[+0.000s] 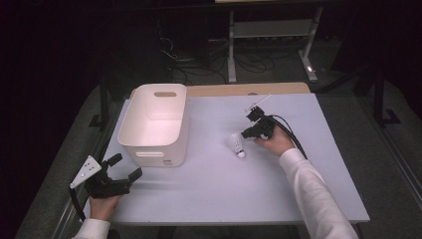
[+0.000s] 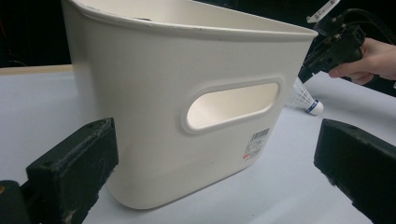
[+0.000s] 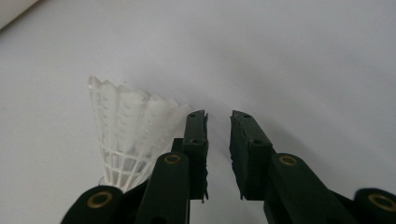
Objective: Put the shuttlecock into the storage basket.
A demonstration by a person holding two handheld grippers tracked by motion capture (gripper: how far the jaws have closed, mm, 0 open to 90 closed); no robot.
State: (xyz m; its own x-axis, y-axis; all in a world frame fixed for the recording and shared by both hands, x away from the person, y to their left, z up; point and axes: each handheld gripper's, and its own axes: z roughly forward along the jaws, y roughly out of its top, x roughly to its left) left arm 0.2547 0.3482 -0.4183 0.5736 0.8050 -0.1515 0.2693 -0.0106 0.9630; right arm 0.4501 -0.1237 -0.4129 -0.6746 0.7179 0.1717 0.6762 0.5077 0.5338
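While my right gripper (image 3: 218, 122) hovers, jaws nearly closed on nothing, white feathered shuttlecock (image 3: 123, 133) just beside them, left gripper (image 1: 123, 167) jaws wide, facing white plastic bin (image 2: 187, 98).

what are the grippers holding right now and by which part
Nothing: the right gripper has nearly closed, empty jaws beside the shuttlecock; the left gripper is open.
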